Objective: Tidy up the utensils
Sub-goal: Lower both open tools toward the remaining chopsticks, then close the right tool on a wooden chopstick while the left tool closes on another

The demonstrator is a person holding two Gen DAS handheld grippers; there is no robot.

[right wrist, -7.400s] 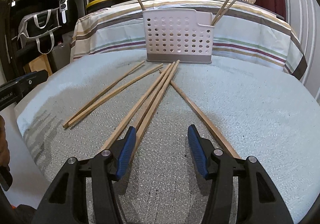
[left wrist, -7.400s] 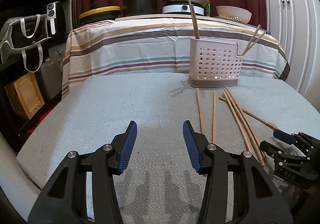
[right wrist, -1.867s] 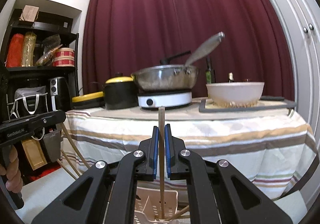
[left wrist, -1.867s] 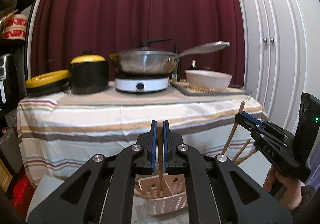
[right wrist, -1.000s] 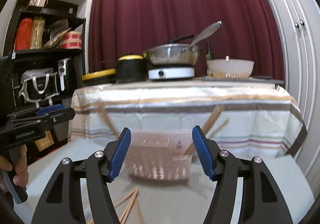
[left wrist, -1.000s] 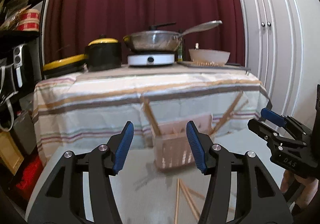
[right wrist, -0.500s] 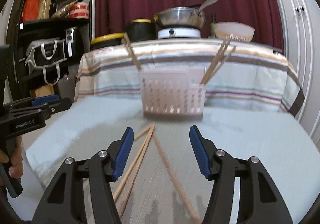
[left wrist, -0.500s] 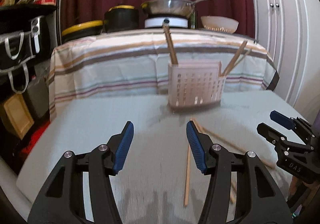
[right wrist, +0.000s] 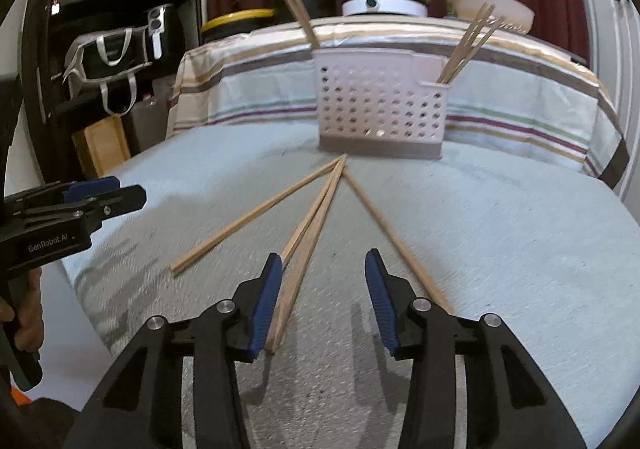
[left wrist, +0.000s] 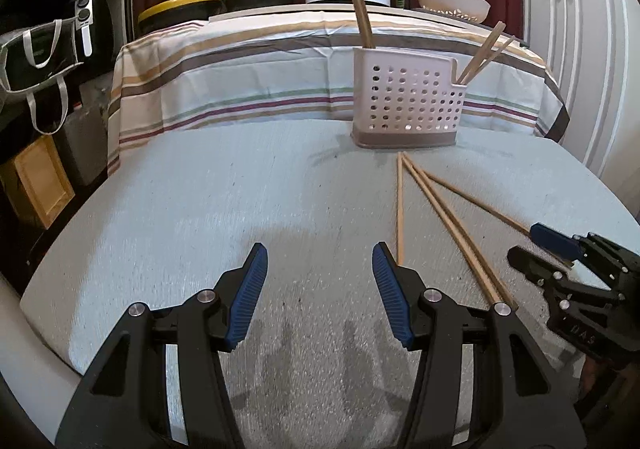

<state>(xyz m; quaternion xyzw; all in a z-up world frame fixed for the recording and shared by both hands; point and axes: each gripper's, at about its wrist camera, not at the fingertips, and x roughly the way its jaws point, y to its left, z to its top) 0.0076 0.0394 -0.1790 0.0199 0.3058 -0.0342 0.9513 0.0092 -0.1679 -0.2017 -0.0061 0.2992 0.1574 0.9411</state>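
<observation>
At the left of the left wrist view your left gripper [left wrist: 318, 295] hangs low over the pale desk [left wrist: 200, 201] with its jaws released and nothing between them; a couple of seconds ago they were clenched on a chopstick held upright above the holder, so that stick has been dropped in; right of the jaws, four loose chopsticks [left wrist: 444, 225] fan out on the desk from a point just before the perforated holder [left wrist: 408, 105] in the upper centre, where seven lay earlier; the holder carries sticks at its left end and in its right corner pocket; at the far right edge your right gripper [left wrist: 560, 249] sits by the rightmost stick. In the right wrist view its jaws [right wrist: 322, 299] are likewise released and empty, low over the desk; the middle pair of chopsticks [right wrist: 308, 229] runs down to the left jaw, the single right stick [right wrist: 384, 225] passes beside the right jaw. Judged from this, both deliveries succeeded, four sticks remain, and you are lined up for the next pickup.
</observation>
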